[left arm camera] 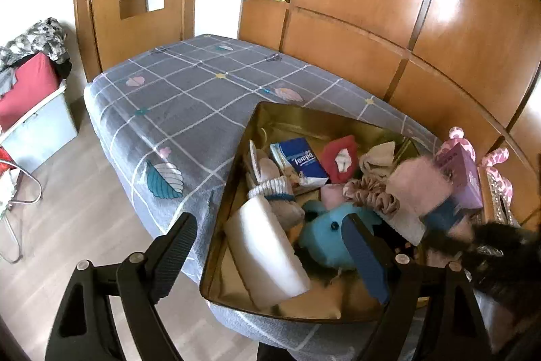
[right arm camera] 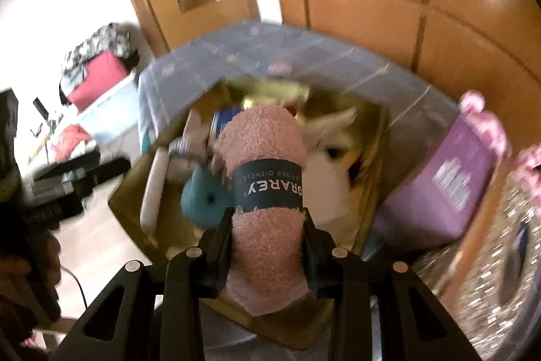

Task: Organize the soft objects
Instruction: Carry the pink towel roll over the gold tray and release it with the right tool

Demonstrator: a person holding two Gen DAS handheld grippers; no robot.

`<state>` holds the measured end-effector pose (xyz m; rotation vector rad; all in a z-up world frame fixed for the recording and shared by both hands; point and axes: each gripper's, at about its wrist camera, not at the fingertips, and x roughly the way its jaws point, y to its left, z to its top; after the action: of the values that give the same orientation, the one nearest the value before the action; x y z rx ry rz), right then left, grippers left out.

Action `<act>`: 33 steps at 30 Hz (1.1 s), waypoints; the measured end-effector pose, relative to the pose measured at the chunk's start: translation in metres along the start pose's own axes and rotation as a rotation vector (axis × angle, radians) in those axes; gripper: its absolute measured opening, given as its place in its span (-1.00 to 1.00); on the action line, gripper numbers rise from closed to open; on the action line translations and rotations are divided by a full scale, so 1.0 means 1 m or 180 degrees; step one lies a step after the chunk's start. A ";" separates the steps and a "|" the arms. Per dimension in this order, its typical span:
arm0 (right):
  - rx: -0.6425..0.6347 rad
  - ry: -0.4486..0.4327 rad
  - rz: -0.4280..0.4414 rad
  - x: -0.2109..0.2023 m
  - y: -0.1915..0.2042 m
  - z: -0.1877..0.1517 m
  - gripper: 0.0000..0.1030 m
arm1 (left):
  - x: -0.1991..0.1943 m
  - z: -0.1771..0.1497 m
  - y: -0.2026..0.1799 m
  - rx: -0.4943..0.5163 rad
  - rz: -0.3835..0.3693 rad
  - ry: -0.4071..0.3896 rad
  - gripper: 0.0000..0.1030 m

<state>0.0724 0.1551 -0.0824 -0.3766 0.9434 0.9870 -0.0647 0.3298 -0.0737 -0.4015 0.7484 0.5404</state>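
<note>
1. The right hand-held gripper (right arm camera: pixel 267 242) clamps a rolled pink dishcloth (right arm camera: pixel 262 164) by its lower half, leaving the dark paper band clear of the pads so the roll hangs forward over the gold box (left arm camera: pixel 236 158).
2. The left hand-held gripper (left arm camera: pixel 267 256) stands wide open and empty above the box's near corner, one finger over the blue plush toy (left arm camera: pixel 324 235).
3. The box sits on the bed (left arm camera: pixel 175 90), already crowded: white foam block (left arm camera: pixel 267 252), tissue pack (left arm camera: pixel 299 159), socks, scrunchie.
4. Open room seems to remain toward the far wall of the box, though blur makes this uncertain.
5. A purple carton (right arm camera: pixel 439 188) stands close beside the right edge.
</note>
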 end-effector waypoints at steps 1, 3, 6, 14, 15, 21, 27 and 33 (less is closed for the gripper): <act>-0.0006 0.0069 0.0000 0.010 0.004 -0.004 -0.32 | 0.001 -0.001 -0.001 0.0017 -0.0001 0.0005 0.70; -0.0035 0.0175 -0.0019 0.016 0.004 -0.010 -0.26 | 0.003 -0.002 -0.005 0.0059 -0.0011 0.0019 0.70; 0.0036 0.0278 0.0055 0.018 0.002 -0.015 -0.19 | 0.004 -0.004 -0.010 0.0114 -0.0048 0.0029 0.70; 0.0029 0.0110 0.0151 -0.008 0.008 -0.017 -0.12 | 0.005 -0.006 -0.014 0.0146 -0.0065 0.0036 0.70; -0.0003 0.0097 0.0108 -0.007 0.009 -0.017 -0.12 | 0.005 -0.006 -0.014 0.0147 -0.0065 0.0038 0.70; -0.0185 0.0048 -0.0296 0.013 0.021 -0.016 -0.16 | -0.001 -0.006 -0.020 0.0224 -0.0029 -0.0033 0.86; -0.0383 0.0054 -0.0713 0.028 0.026 -0.022 -0.16 | -0.011 -0.008 -0.031 0.0338 0.0006 -0.0169 0.93; -0.0130 -0.0079 -0.0572 0.008 0.016 -0.023 -0.16 | -0.016 -0.012 -0.042 0.0441 -0.0007 -0.0198 0.99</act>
<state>0.0491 0.1530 -0.0992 -0.4741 0.8526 0.8459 -0.0556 0.2852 -0.0634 -0.2559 0.7206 0.4937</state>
